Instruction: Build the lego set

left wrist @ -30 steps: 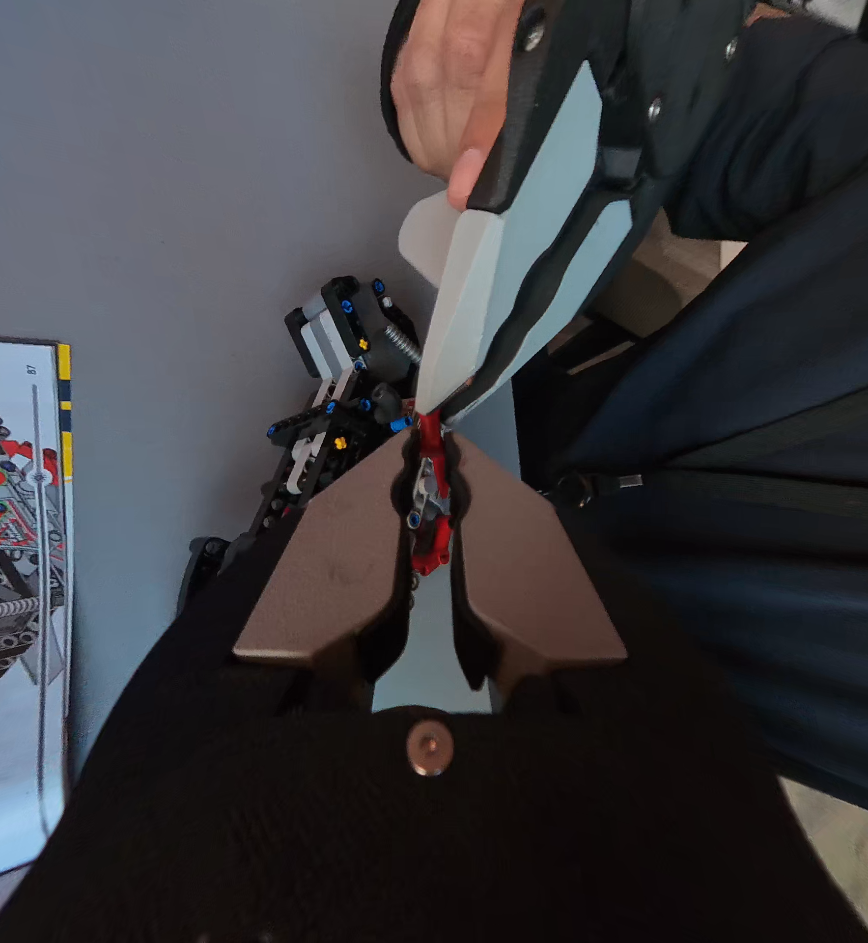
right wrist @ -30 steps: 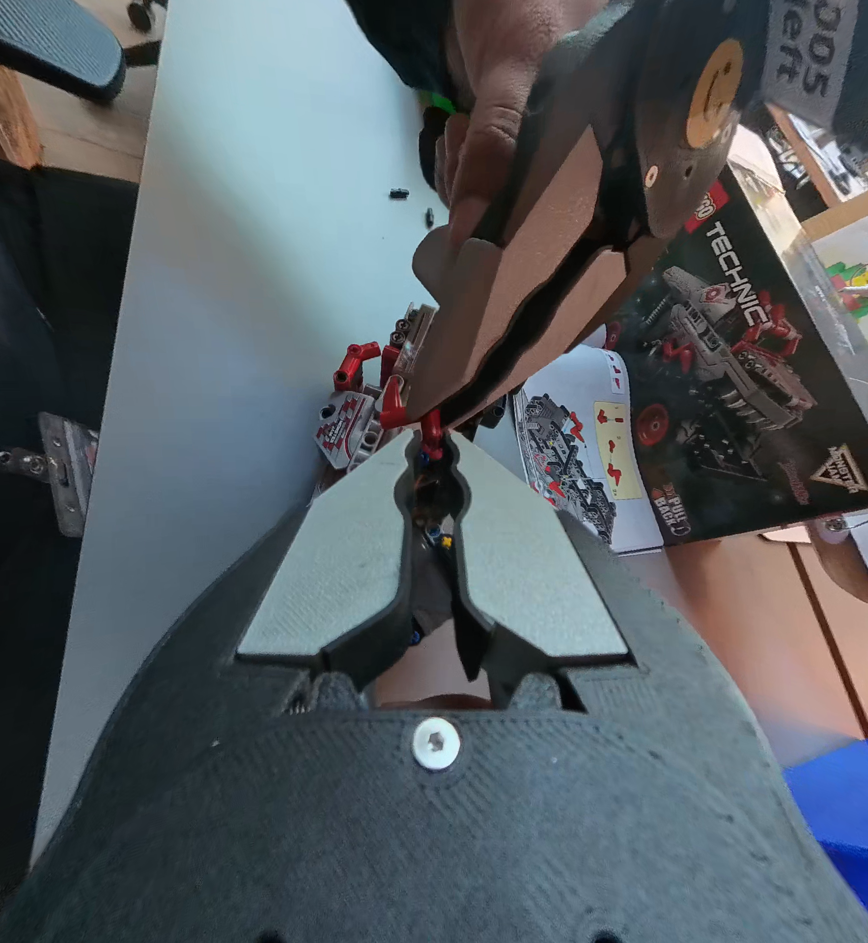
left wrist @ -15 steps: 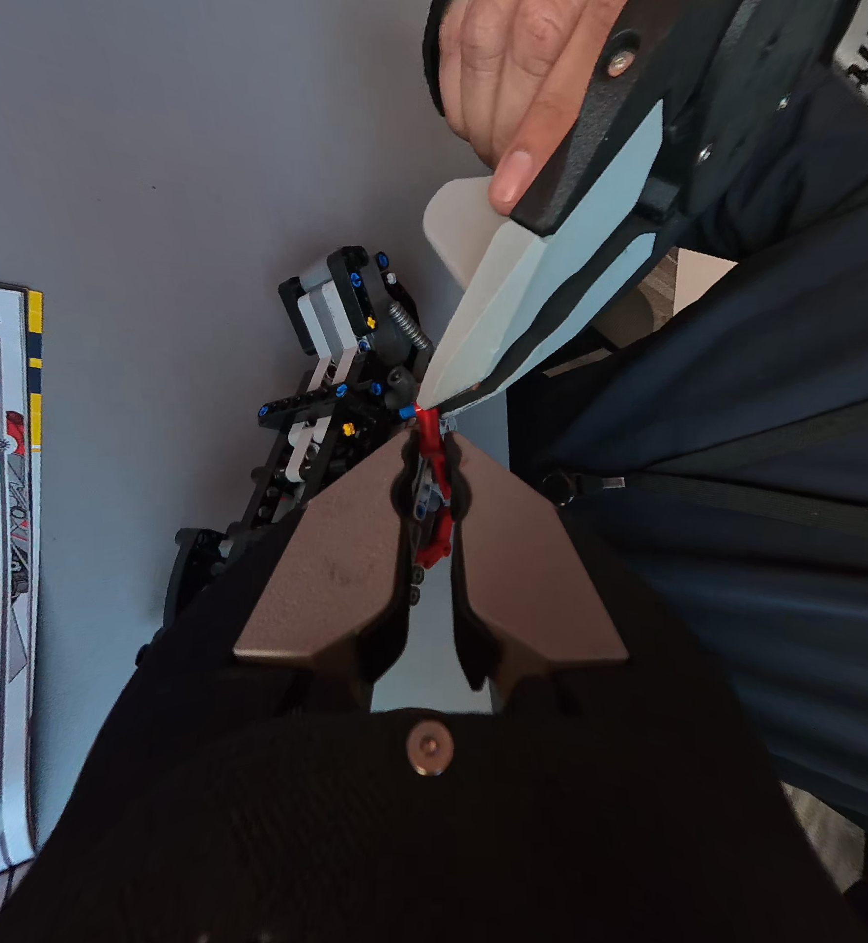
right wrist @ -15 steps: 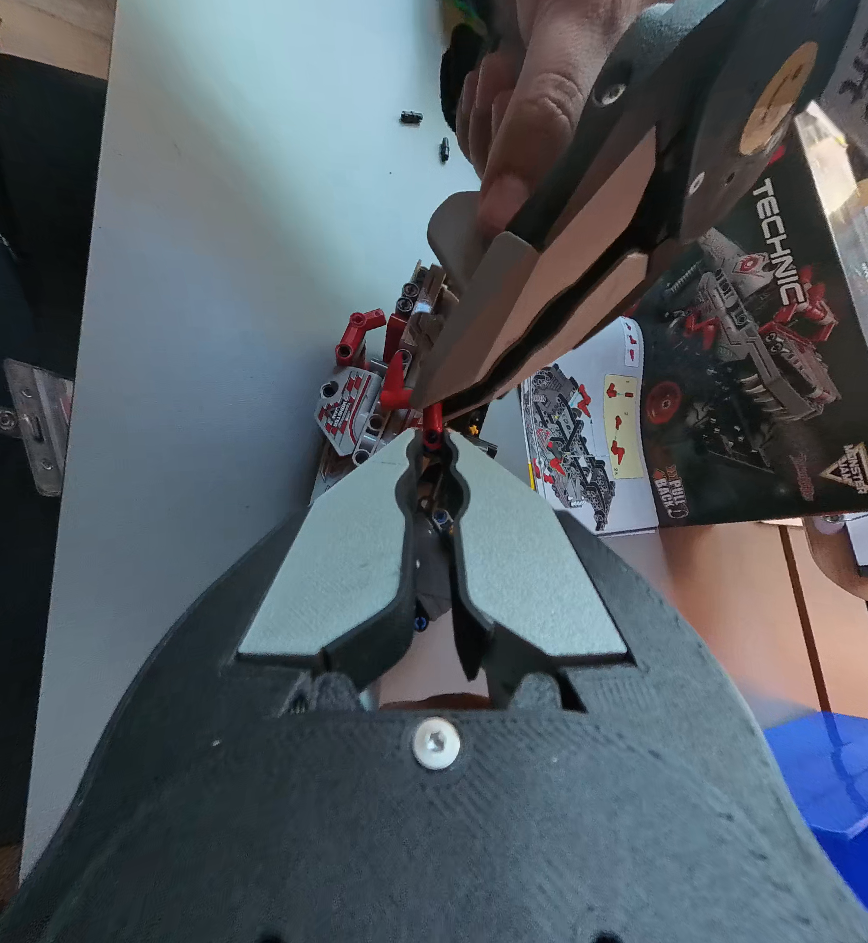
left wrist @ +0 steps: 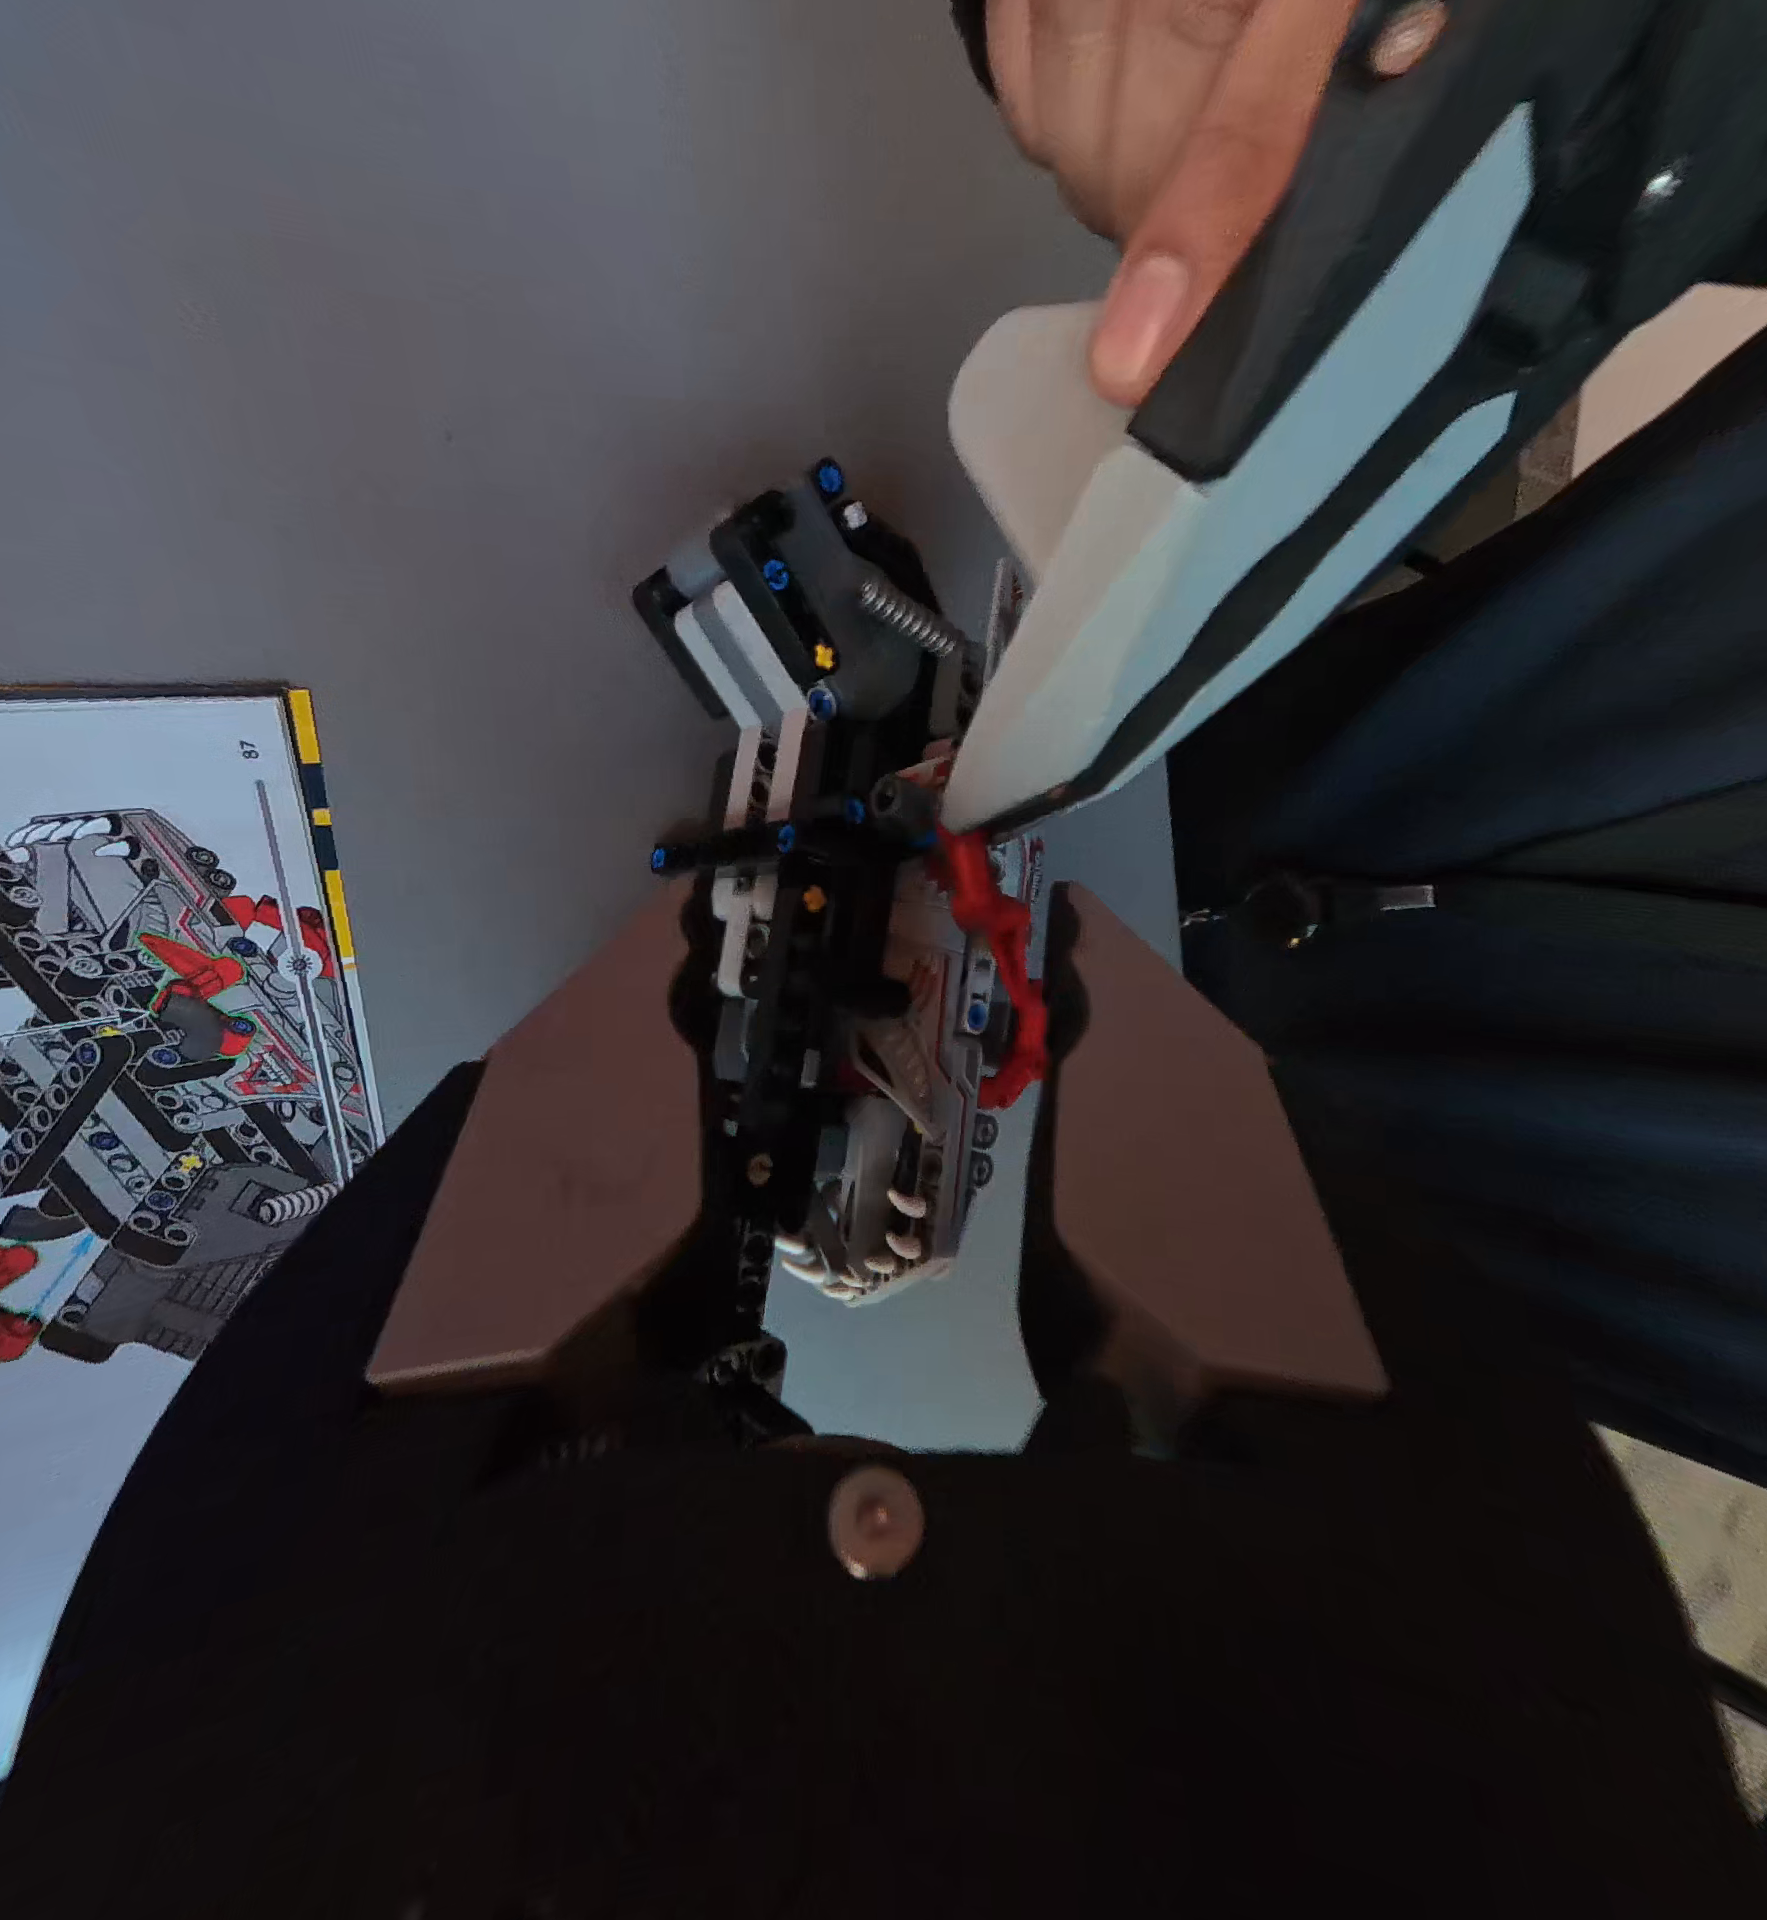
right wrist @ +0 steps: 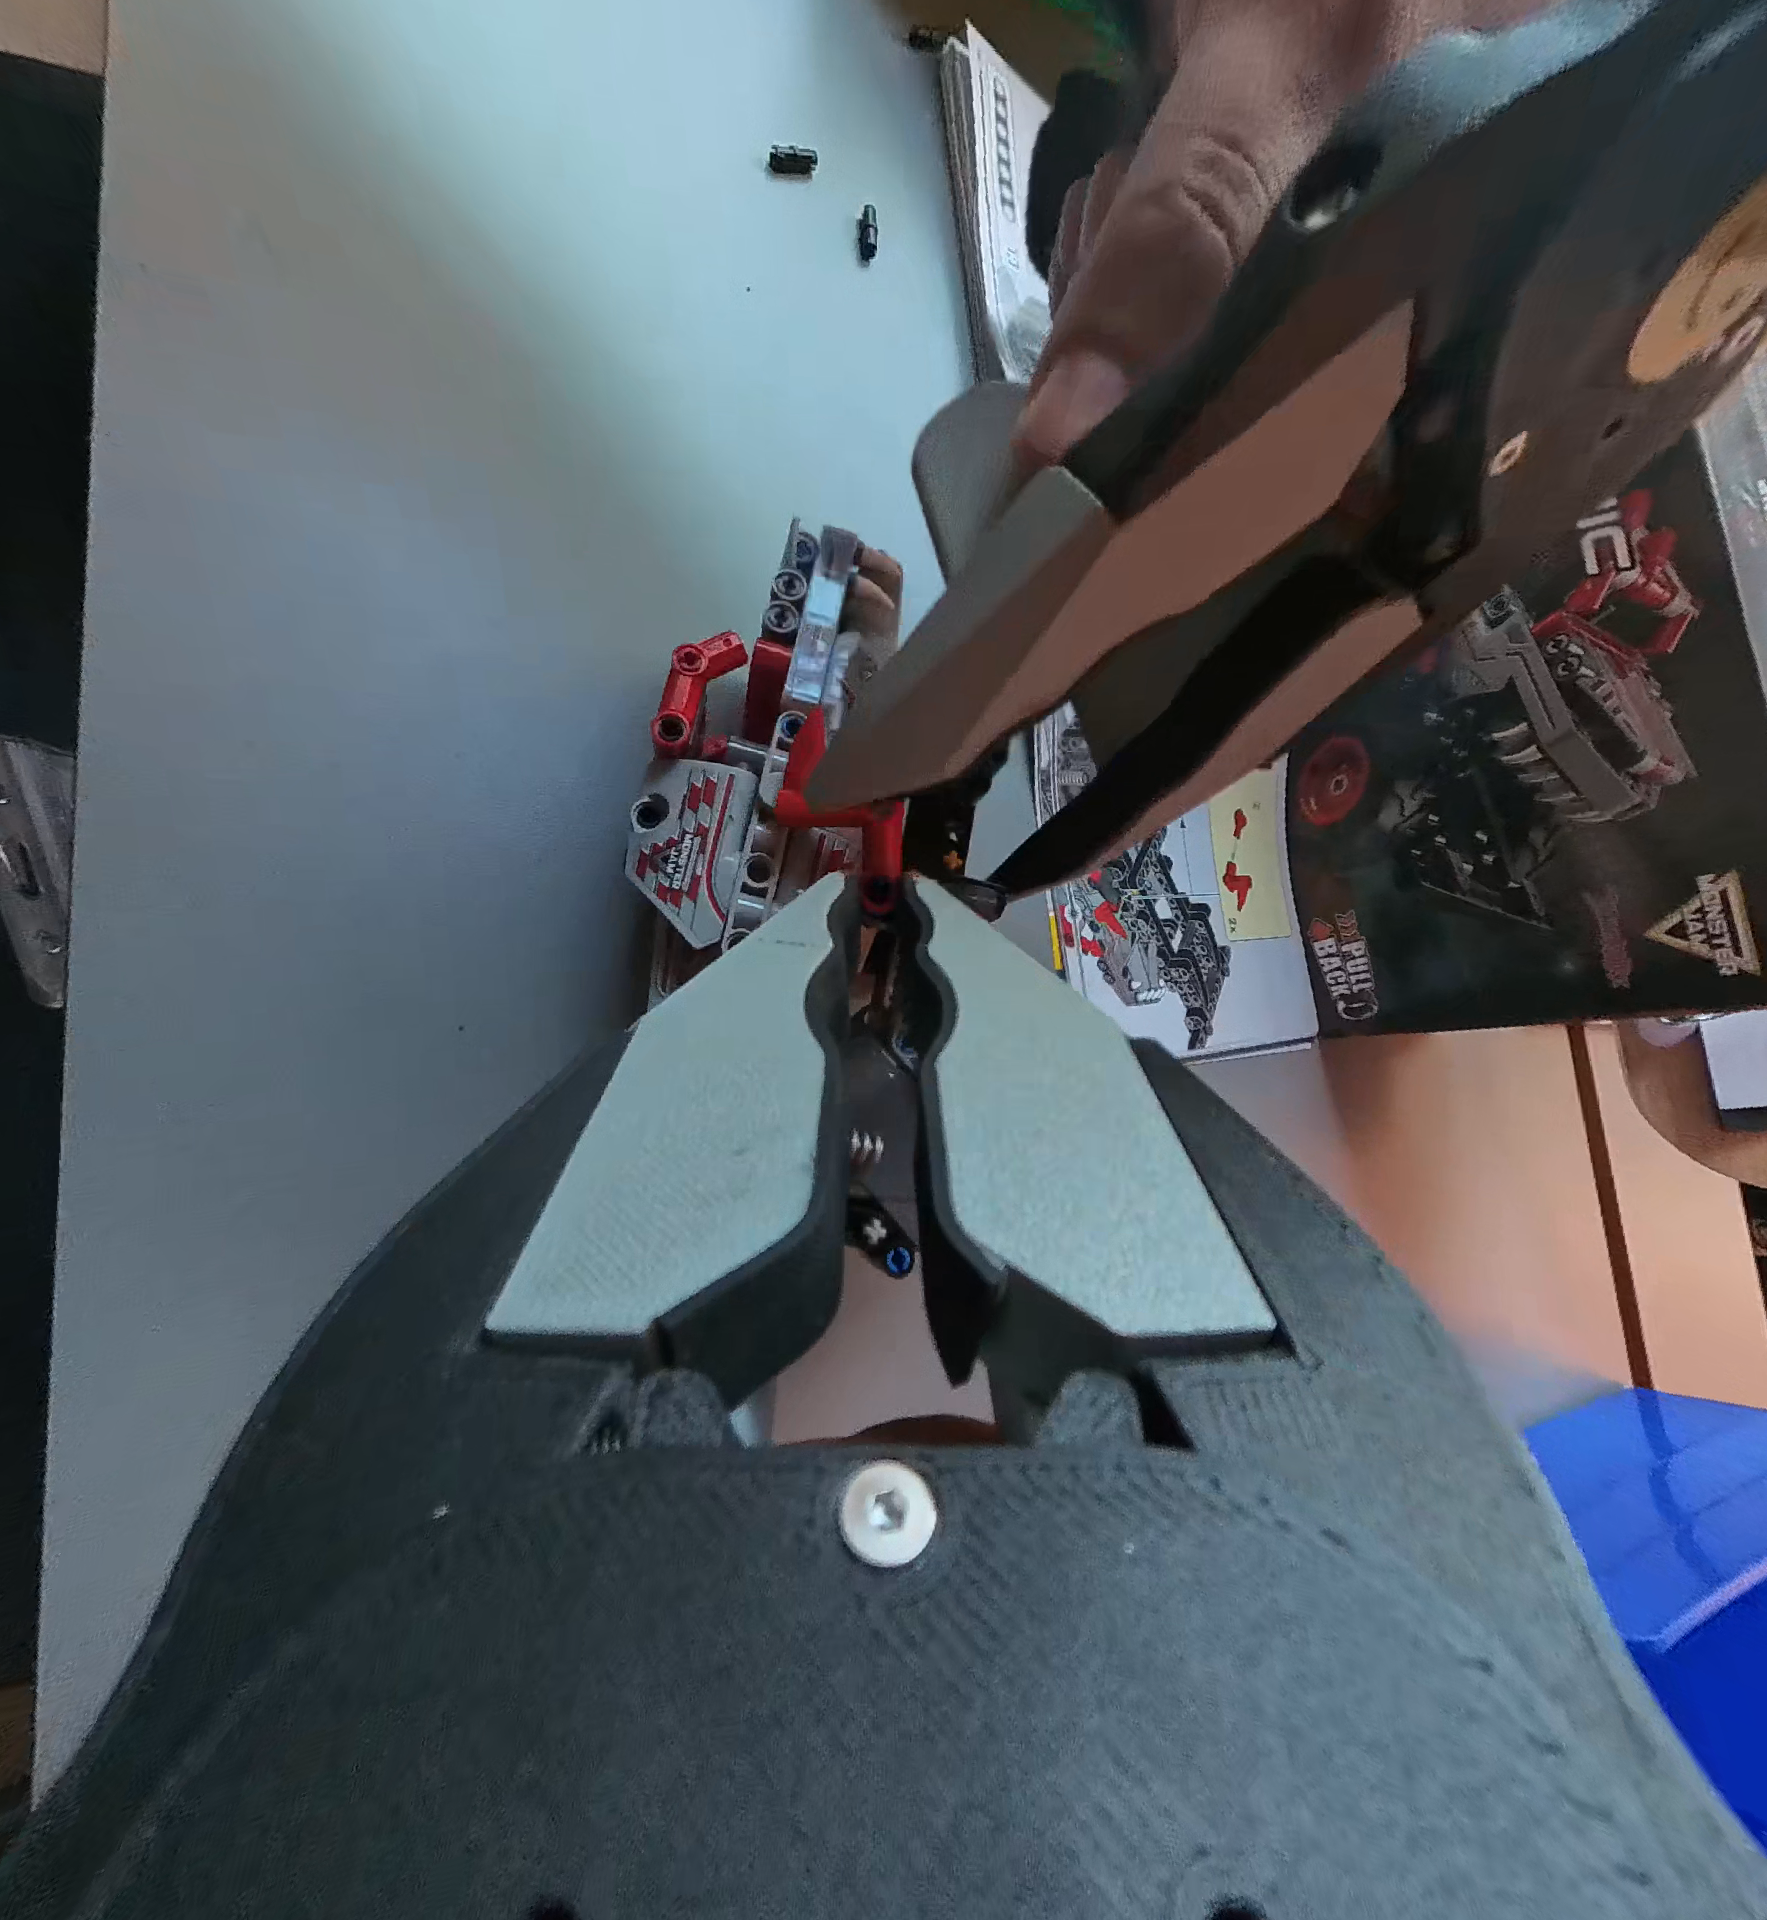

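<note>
The half-built Lego truck (left wrist: 827,935), black and grey with a spring and toothed front, lies on the grey table between my left gripper's (left wrist: 874,904) brown fingers, which stand wide open around it. A red angled piece (left wrist: 1004,966) lies against the truck's grey side panel. My right gripper (right wrist: 879,883) is shut on the end of this red piece (right wrist: 884,852). In the left wrist view the right gripper (left wrist: 962,826) comes in from the upper right. In the right wrist view the open left gripper (right wrist: 910,847) reaches over the truck (right wrist: 713,842).
The open instruction booklet (left wrist: 131,1039) lies left of the truck and shows in the right wrist view (right wrist: 1170,935) beside the set's box (right wrist: 1533,779). Two small black pins (right wrist: 792,158) lie farther off on the table. A blue bin (right wrist: 1689,1538) is at the right. The person's dark clothing (left wrist: 1533,987) is close by. My left and right fingertips are right by each other.
My left gripper has opened and let go of the red piece; the truck now shows between its fingers. My right gripper stays shut on the red piece's end.
</note>
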